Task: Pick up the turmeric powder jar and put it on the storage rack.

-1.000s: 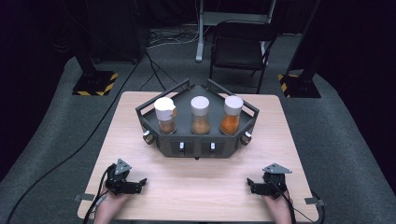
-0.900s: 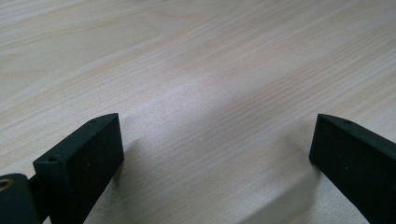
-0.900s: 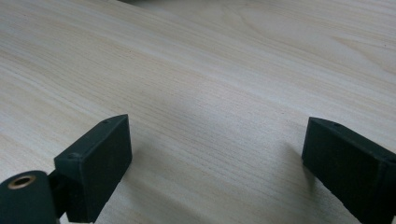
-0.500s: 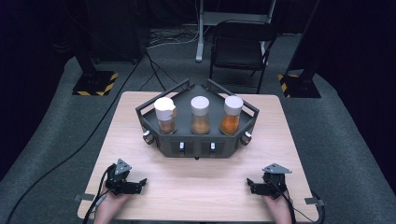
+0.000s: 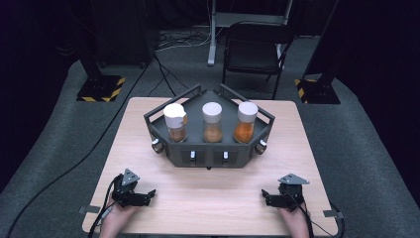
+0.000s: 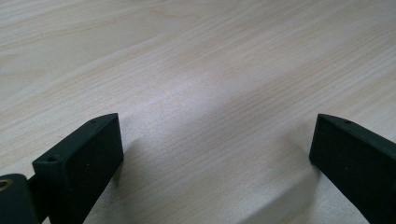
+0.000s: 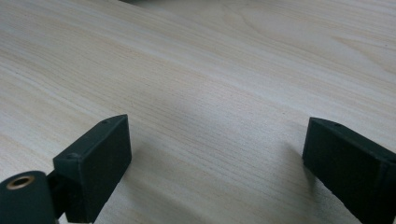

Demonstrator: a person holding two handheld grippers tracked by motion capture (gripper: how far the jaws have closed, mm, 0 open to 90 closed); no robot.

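I read the work as not yet begun: both grippers rest on the table (image 5: 148,114) near its front edge, well apart from the rack (image 5: 210,148) and its three jars. The left gripper (image 5: 141,197) has its jaws spread wide with nothing between them; the right gripper (image 5: 270,198) is likewise wide and empty. The left jar (image 5: 175,122), middle jar (image 5: 212,122) and right jar (image 5: 246,122) stand upright in the rack at the table's middle, caps on, untouched. Everything is left: approach, grasp and whatever handling follows. The high view gives the rack, jars and both hands; the two gripper views give bare wood grain between the jaws, confirming the wide opening.
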